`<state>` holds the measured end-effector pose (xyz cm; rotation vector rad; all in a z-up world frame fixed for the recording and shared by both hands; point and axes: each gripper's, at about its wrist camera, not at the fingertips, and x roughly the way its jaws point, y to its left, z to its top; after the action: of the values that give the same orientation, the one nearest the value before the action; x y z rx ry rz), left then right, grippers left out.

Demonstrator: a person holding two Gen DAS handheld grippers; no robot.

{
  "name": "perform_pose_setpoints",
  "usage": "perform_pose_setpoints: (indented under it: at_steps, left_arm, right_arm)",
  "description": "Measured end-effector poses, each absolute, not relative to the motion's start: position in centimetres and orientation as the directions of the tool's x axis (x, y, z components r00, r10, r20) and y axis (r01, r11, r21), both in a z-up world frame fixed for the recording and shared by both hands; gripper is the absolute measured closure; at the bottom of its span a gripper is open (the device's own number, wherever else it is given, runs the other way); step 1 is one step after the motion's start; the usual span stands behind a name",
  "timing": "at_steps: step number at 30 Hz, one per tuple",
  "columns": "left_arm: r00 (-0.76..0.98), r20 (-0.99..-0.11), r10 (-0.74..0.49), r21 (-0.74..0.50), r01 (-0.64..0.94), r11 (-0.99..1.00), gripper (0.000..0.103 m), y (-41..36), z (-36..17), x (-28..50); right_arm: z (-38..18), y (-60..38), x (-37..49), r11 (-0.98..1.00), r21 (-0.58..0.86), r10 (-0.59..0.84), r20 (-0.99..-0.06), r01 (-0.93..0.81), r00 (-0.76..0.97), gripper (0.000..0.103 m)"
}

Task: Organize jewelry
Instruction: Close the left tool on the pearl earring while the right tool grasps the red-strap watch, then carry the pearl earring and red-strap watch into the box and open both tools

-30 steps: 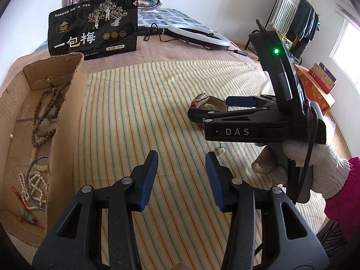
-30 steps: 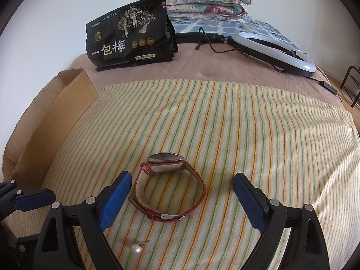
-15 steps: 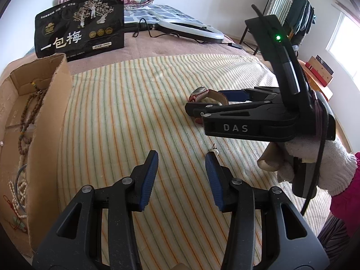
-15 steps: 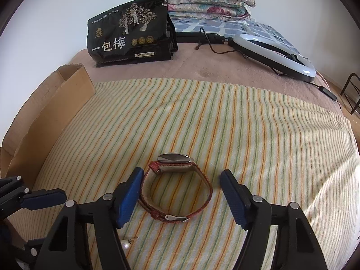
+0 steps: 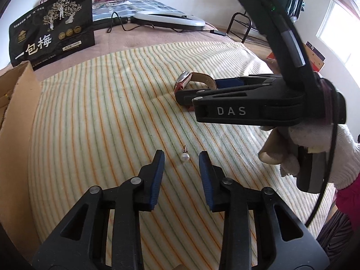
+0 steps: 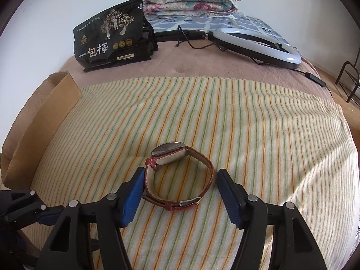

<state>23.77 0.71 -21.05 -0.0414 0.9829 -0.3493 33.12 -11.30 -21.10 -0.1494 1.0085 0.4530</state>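
Note:
A pearl earring (image 5: 185, 157) lies on the striped cloth between the tips of my open left gripper (image 5: 181, 157). A watch with a red strap (image 6: 177, 175) lies on its side on the cloth. My right gripper (image 6: 180, 180) is open around it, the left pad close to the strap, the right pad a little apart. In the left wrist view the watch (image 5: 191, 81) shows behind the right gripper (image 5: 182, 93). The cardboard box (image 5: 13, 103) stands at the left edge.
A black snack bag (image 6: 112, 38) stands at the back of the bed, with a ring light (image 6: 258, 45) and its cable to the right and folded quilts (image 6: 191, 0) behind. The box wall (image 6: 40, 121) is on the left.
My left gripper moved right, away from the box, and now straddles the pearl earring. My right gripper moved forward and narrowed around the watch.

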Motion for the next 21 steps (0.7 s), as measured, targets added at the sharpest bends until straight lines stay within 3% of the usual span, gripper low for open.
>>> perform_pose_setpoints:
  at_steps: [6, 12, 21]
  left_arm:
    - [0.501, -0.811, -0.302, -0.177, 0.282, 0.943, 0.077, 0.18, -21.46, 24.20]
    - [0.510, -0.814, -0.278, -0.148, 0.280, 0.948, 0.096, 0.10, -21.85, 24.26]
    - [0.524, -0.808, -0.269, -0.142, 0.271, 0.952, 0.096, 0.31, -21.48, 24.25]
  right_arm:
    - [-21.10, -11.36, 33.13, 0.898, 0.085, 0.295, -0.845, -0.432, 0.447, 0.038]
    - [-21.26, -11.15, 33.02, 0.898, 0.069, 0.282, -0.848, -0.434, 0.449, 0.038]
    - [-20.86, -11.43, 32.79, 0.904, 0.063, 0.273, -0.845, -0.423, 0.459, 0.043]
